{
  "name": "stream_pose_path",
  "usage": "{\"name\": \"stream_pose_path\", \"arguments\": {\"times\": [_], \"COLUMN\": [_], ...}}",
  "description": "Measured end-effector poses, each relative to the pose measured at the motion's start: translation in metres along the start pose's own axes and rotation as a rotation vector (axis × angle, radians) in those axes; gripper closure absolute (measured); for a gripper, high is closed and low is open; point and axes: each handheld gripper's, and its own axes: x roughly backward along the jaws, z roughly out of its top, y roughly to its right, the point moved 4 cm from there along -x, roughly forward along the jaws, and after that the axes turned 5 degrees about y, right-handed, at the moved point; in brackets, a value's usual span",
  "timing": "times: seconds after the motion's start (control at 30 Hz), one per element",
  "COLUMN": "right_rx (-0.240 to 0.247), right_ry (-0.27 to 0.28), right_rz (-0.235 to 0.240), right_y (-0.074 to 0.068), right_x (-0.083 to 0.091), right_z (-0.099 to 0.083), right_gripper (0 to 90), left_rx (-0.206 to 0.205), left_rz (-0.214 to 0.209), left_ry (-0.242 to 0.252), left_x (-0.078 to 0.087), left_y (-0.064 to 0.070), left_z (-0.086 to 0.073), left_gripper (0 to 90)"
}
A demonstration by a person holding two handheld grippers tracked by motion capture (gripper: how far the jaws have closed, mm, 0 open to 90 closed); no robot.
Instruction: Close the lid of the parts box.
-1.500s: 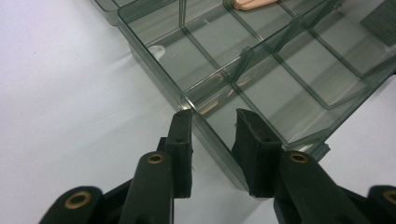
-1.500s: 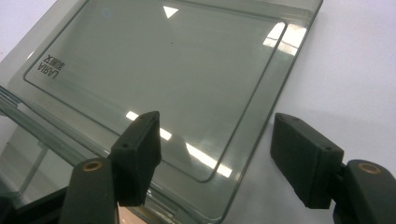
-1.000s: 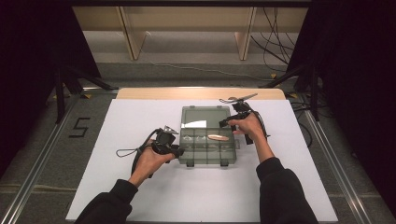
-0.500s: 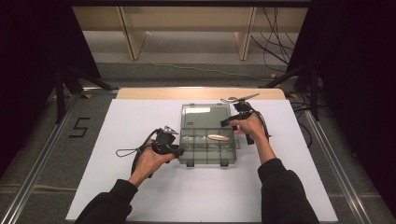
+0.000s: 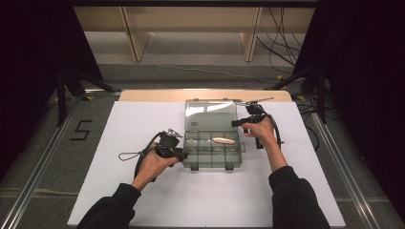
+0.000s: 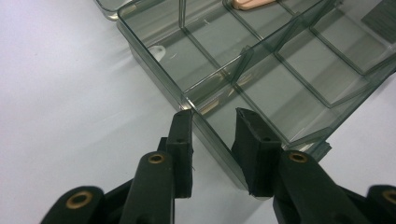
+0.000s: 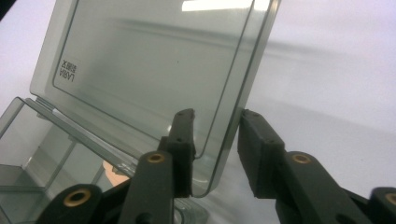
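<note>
A clear grey compartment box lies at the middle of the white board, with its lid swung up and back. One compartment holds a small beige piece. My left gripper is at the box's left end. In the left gripper view its jaws straddle the box's side wall with a gap, so it is open. My right gripper is at the lid's right edge. In the right gripper view the lid passes between the jaws, touching the left one, unclamped.
The white board covers the table, with a wooden strip along its far edge. A "5" mark sits on the floor at the left. Metal rails flank the board. Cables lie at the back right.
The lid has swung further up and back, and my right gripper has followed it away from me. The left gripper has stayed at the box's left wall.
</note>
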Motion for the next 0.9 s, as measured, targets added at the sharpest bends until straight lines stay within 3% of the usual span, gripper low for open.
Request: {"name": "stream_pose_path", "arguments": {"times": [0.1, 0.13, 0.17, 0.2, 0.3, 0.33, 0.37, 0.4, 0.43, 0.47, 0.5, 0.53, 0.57, 0.6, 0.63, 0.67, 0.7, 0.73, 0.77, 0.8, 0.83, 0.87, 0.9], "right_rx": [-0.006, -0.010, -0.007, -0.036, 0.001, -0.022, 0.005, -0.029, -0.023, -0.019, -0.016, 0.021, 0.029, 0.046, 0.037, 0.055, 0.069, 0.074, 0.077, 0.061, 0.080, 0.108, 0.133], "right_ry": [0.019, 0.048, 0.042, 0.010, 0.036, 0.031, 0.049, 0.038, 0.045, 0.045, 0.048, 0.054, 0.062, 0.056, 0.064, 0.072, 0.077, 0.078, 0.082, 0.096, 0.104, 0.103, 0.120], "right_rz": [0.009, 0.003, 0.009, -0.010, 0.010, 0.002, 0.013, 0.016, 0.019, 0.022, 0.011, 0.015, 0.004, 0.007, 0.004, -0.013, 0.003, -0.010, -0.003, -0.003, -0.008, -0.011, -0.008], "right_y": [0.000, -0.001, 0.000, -0.002, 0.000, -0.001, 0.001, -0.001, 0.000, -0.001, -0.001, 0.000, 0.000, 0.000, -0.002, -0.002, -0.002, -0.002, -0.002, -0.005, -0.004, -0.004, -0.003], "right_x": [0.003, 0.003, 0.004, 0.007, 0.008, 0.009, 0.009, 0.011, 0.011, 0.012, 0.012, 0.012, 0.012, 0.014, 0.014, 0.014, 0.015, 0.015, 0.016, 0.016, 0.016, 0.017, 0.017], "right_z": [-0.001, -0.001, -0.001, -0.002, -0.001, -0.001, -0.001, -0.002, -0.002, -0.002, -0.002, -0.001, -0.001, -0.002, -0.002, -0.003, -0.003, -0.004, -0.004, -0.006, -0.006, -0.006, -0.006], "right_gripper": [71.2, 72.0, 72.6, 73.3, 75.9, 78.9, 79.6, 80.1, 80.6, 81.2, 81.5, 81.8, 81.9, 82.0, 82.0, 82.1, 82.2, 82.3, 82.3, 82.3, 82.3, 82.3, 82.3], "left_rx": [0.000, 0.000, -0.003, -0.003, -0.009, -0.051, -0.006, -0.010, -0.003, 0.012, -0.003, -0.002, -0.049, -0.001, -0.003, -0.056, -0.059, -0.001, -0.004, -0.003, -0.054, -0.003, -0.002], "left_rz": [0.000, 0.002, 0.002, 0.002, 0.022, -0.107, 0.014, 0.024, 0.001, 0.029, 0.003, -0.006, -0.148, -0.012, 0.000, -0.131, -0.160, -0.023, 0.001, -0.004, -0.095, -0.005, -0.005], "left_ry": [0.000, 0.000, -0.005, -0.004, -0.008, 0.014, -0.006, -0.006, -0.004, -0.017, -0.007, -0.010, 0.007, -0.010, -0.014, 0.018, 0.001, -0.007, 0.005, 0.003, 0.021, 0.003, 0.004], "left_x": [0.000, 0.000, 0.000, 0.000, 0.001, -0.003, 0.001, 0.001, 0.000, 0.002, 0.001, 0.001, -0.003, 0.000, 0.001, -0.003, -0.003, 0.001, 0.000, 0.000, -0.003, 0.000, 0.000], "left_y": [0.000, 0.000, 0.000, 0.000, -0.002, 0.000, -0.001, -0.002, 0.000, 0.000, -0.001, -0.001, 0.001, -0.001, -0.001, 0.000, 0.001, 0.000, -0.002, -0.001, -0.001, -0.001, -0.002], "left_z": [0.000, 0.000, 0.000, 0.000, 0.000, 0.002, 0.000, 0.000, 0.000, -0.001, 0.000, 0.000, 0.001, -0.001, -0.001, 0.001, 0.001, -0.001, -0.001, -0.001, 0.001, -0.001, -0.001], "left_gripper": [67.6, 67.7, 67.7, 67.7, 67.7, 67.6, 67.6, 67.6, 67.6, 67.6, 67.6, 67.6, 67.6, 67.6, 67.6, 67.6, 67.6, 67.6, 67.6, 67.6, 67.5, 67.5, 67.5]}}
